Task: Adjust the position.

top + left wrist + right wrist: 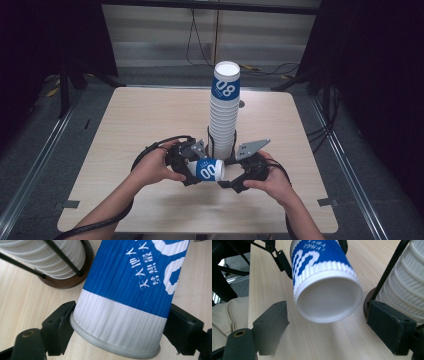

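Observation:
A blue-and-white ribbed paper cup [209, 170] lies on its side above the table's front middle. My left gripper [192, 172] is shut on it near the rim; in the left gripper view both jaws press the cup's white band [130, 302], either side of that gripper's midpoint [121, 328]. My right gripper [230, 181] stands open just right of the cup. In the right gripper view the cup's white base [324, 285] faces it, and the jaws of my right gripper [330, 326] stand apart from the cup on both sides.
A tall stack of nested cups [224, 115] stands in a black-rod holder with a dark round base [67, 282] just behind both grippers, close on the right in the right gripper view [404, 290]. The light wooden table [150, 120] has rounded corners, and cables lie on the floor behind it.

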Available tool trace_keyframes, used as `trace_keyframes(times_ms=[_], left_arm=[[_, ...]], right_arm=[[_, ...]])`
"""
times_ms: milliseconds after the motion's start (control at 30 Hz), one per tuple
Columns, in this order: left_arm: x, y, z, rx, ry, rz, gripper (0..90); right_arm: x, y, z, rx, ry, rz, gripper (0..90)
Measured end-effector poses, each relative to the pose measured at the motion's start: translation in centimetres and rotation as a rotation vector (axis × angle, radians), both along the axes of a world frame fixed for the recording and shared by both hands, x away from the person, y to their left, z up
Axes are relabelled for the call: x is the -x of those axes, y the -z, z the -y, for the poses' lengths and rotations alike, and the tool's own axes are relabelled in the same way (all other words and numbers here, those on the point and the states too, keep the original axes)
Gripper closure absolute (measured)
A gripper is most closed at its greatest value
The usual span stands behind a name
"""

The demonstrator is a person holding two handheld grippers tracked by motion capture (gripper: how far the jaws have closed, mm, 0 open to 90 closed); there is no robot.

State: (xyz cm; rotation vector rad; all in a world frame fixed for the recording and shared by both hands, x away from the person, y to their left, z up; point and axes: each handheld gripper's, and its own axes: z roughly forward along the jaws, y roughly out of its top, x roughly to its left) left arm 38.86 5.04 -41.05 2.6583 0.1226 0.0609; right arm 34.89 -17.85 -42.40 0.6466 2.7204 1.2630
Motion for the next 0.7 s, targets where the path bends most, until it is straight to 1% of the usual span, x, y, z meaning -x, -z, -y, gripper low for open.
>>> trace_keyframes(times_ms=[33,100,167,200,233,300,367,467,600,700], left_arm=[[0.1,0.1,0.1,-0.002,0.002,0.005,18.0],[0.2,0.2,0.2,-0.007,0.009,-0.001,17.9],[0.3,0.2,0.3,-0.008,0.012,0.003,17.9],[0.3,0.2,0.3,-0.016,0.021,0.003,17.9],[0.3,0.1,0.3,-0.014,0.017,0.003,17.9],[0.3,0.1,0.3,-0.008,0.01,0.001,17.9],[0.2,0.1,0.3,-0.017,0.019,0.006,17.9],[0.2,0.1,0.2,-0.019,0.02,0.014,17.9],[0.5,0.2,0.1,-0.01,0.013,0.01,17.9],[0.4,0.2,0.0,-0.011,0.02,0.011,17.9]], right_arm=[[0.0,0.0,0.0,0.0,0.0,0.0,16.1],[0.0,0.0,-0.1,0.001,-0.006,-0.003,16.1],[-0.1,0.0,-0.2,0.003,-0.009,-0.005,16.1],[0.0,0.0,-0.2,0.004,-0.01,-0.009,16.1],[-0.1,0.1,-0.3,0.013,-0.015,-0.01,16.1],[-0.1,0.2,-0.4,0.016,-0.018,-0.012,16.1],[-0.1,0.2,-0.5,0.024,-0.023,-0.018,16.1],[-0.1,0.2,-0.8,0.045,-0.034,-0.02,16.1],[-0.2,0.1,-1.2,0.059,-0.054,-0.025,16.1],[-0.3,0.1,-1.5,0.068,-0.06,-0.024,16.1]])
